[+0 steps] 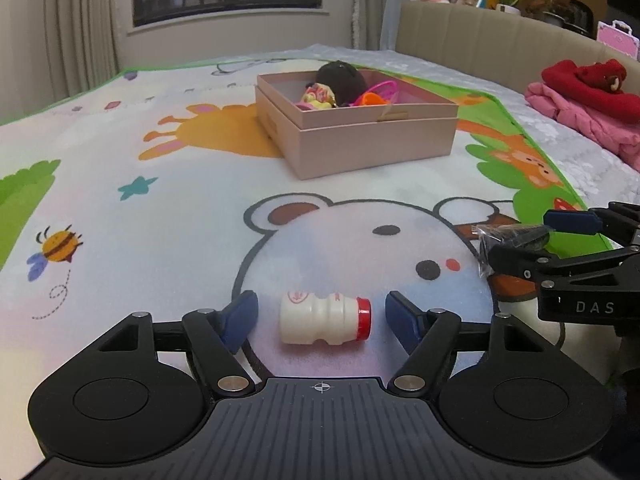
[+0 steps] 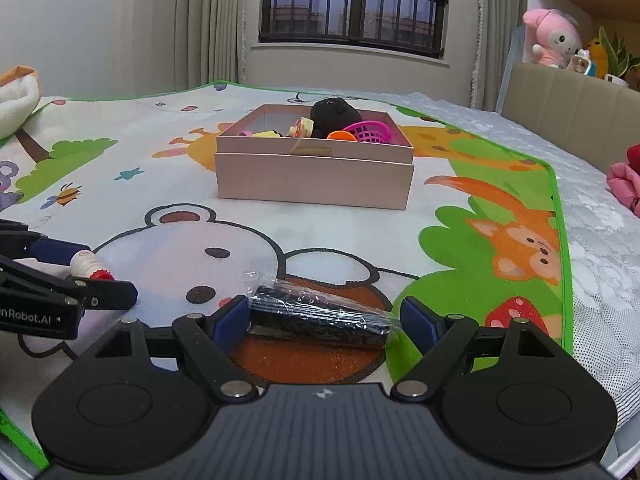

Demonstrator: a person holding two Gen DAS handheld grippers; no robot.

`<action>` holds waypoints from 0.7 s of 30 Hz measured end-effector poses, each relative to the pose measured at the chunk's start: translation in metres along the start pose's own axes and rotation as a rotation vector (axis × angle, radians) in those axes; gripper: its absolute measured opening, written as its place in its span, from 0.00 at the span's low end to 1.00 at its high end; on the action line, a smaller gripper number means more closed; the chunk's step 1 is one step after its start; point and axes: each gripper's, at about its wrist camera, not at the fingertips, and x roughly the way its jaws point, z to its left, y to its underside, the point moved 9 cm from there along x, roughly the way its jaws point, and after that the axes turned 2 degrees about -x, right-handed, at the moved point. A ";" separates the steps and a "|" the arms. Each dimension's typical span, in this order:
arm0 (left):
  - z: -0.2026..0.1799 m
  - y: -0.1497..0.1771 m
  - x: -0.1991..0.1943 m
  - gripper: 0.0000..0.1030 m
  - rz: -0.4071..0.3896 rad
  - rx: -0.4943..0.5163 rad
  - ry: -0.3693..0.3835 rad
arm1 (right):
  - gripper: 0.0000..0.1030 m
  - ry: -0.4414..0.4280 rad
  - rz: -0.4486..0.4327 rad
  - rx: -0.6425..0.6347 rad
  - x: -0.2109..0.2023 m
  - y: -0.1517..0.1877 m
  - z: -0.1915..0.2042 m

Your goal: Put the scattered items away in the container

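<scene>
A small white drink bottle with a red cap [image 1: 325, 319] lies on its side on the play mat, between the open fingers of my left gripper [image 1: 321, 320], touching neither. A dark roll in clear plastic wrap [image 2: 320, 316] lies between the open fingers of my right gripper [image 2: 322, 320]; its left end touches the left pad. The pink box [image 1: 360, 136] stands further back on the mat and holds a black plush, a pink basket and small toys. It also shows in the right wrist view [image 2: 316, 180]. Each gripper shows in the other's view: the right [image 1: 532, 240], the left [image 2: 86, 266].
The cartoon play mat [image 1: 160, 200] covers the bed. Red and pink clothes [image 1: 584, 96] lie at the right by the headboard [image 1: 480, 44]. A white-and-orange cushion [image 2: 16, 100] sits at the far left. Plush toys stand on the shelf behind.
</scene>
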 end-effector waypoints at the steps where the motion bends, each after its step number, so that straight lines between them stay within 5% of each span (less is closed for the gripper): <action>1: -0.001 0.000 0.000 0.65 0.000 0.005 0.002 | 0.80 -0.001 -0.001 -0.001 -0.001 0.000 0.000; 6: -0.004 -0.001 -0.002 0.47 0.000 0.012 0.015 | 0.80 -0.001 -0.004 -0.009 -0.003 0.003 0.001; 21: -0.033 -0.004 -0.011 0.47 -0.021 0.050 0.055 | 0.82 -0.009 -0.009 -0.025 -0.015 0.014 -0.004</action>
